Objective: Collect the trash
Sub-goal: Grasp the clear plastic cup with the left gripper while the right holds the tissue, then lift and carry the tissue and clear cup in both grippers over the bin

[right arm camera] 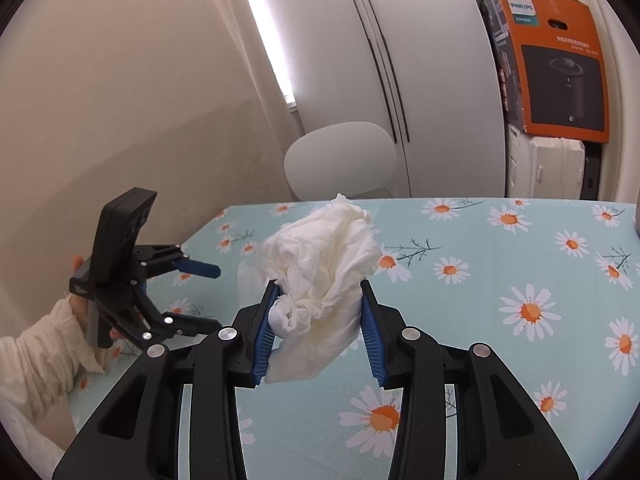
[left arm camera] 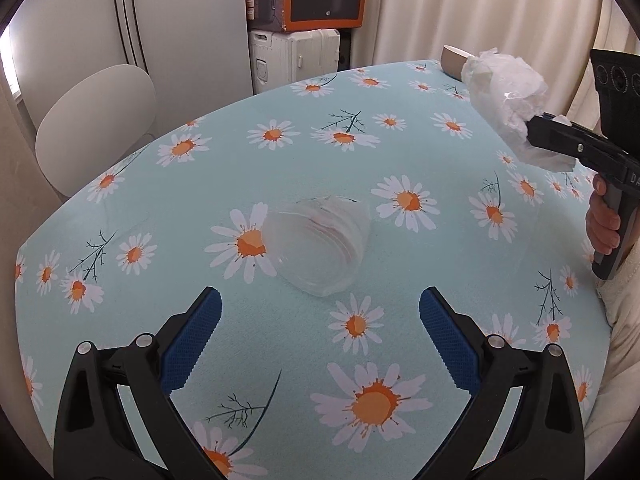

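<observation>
The counter (left arm camera: 248, 168), covered in a pale blue cloth printed with white and orange daisies, has wide bare stretches on every side of the one thing lying near its middle: a clear, crushed plastic cup (left arm camera: 320, 246) tipped on its side, well apart from any edge. The far edge curves past a white rounded chair back (left arm camera: 96, 128) pushed up close to it, with tall white cupboard doors (right arm camera: 360, 60) behind and an orange and black appliance box (right arm camera: 560, 68) stacked on a white case in the corner. At the far right edge, in the left wrist view, a beige bowl-like rim (left arm camera: 454, 60) shows, partly hidden. The left hand-held gripper (left arm camera: 320, 344) hangs above the cloth just short of the cup, its blue-padded fingers (left arm camera: 192, 340) spread wide with nothing between them and nothing touching them. The right hand-held gripper (right arm camera: 320, 328) is lifted clear of the counter and clamped on a crumpled wad of white tissue paper (right arm camera: 324, 276); its blue pads (right arm camera: 264, 332) press into the wad from both sides, and the paper bulges out above and below them. A hand (left arm camera: 604, 220) in a cream knitted sleeve (right arm camera: 44, 340) grips each handle, near the counter's front edge.
</observation>
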Available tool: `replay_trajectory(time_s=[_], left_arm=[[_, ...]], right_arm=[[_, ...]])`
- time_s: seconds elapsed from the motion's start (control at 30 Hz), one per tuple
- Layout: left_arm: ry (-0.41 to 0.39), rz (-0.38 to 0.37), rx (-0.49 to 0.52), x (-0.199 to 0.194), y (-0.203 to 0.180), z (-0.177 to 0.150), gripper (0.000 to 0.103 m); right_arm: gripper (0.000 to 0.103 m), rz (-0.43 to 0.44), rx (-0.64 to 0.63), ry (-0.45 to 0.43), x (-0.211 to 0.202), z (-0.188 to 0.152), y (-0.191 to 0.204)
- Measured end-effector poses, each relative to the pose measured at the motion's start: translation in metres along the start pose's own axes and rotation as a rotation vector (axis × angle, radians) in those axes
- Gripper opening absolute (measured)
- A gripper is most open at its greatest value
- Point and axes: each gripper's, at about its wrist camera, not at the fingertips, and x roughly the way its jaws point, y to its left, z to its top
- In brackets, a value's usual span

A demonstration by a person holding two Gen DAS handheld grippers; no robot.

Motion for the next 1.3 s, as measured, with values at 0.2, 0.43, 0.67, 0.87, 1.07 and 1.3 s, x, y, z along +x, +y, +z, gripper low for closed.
replay_trajectory(time_s=[0.2, 0.43, 0.67, 0.87, 1.07, 1.3], left_arm=[[0.016, -0.025, -0.036, 0.02, 0.011, 0.013, 0.097], [-0.017, -0.046, -0.045, 0.03, 0.008, 0.028, 0.066], [-0.022, -0.019, -0.034, 0.017, 0.002, 0.026, 0.064], [-0.032, 0.042, -0.002, -0.004, -0.007, 0.019, 0.064], [-0.064, 0.088, 0.017, -0.035, -0.022, 0.007, 0.064], [-0.097, 0.15, 0.024, -0.074, -0.045, -0.016, 0.064]], right_arm=[[0.037, 0.009, -0.037, 0.016, 0.001, -0.001, 0.007], [0.039, -0.009, -0.063, 0.006, 0.004, 0.002, 0.008], [0.039, -0.022, -0.079, 0.0, -0.001, -0.001, 0.013], [0.039, -0.015, -0.112, -0.003, -0.001, -0.001, 0.019], [0.039, 0.026, -0.172, -0.014, -0.003, -0.003, 0.035], [0.038, 0.074, -0.275, -0.038, -0.014, -0.004, 0.067]])
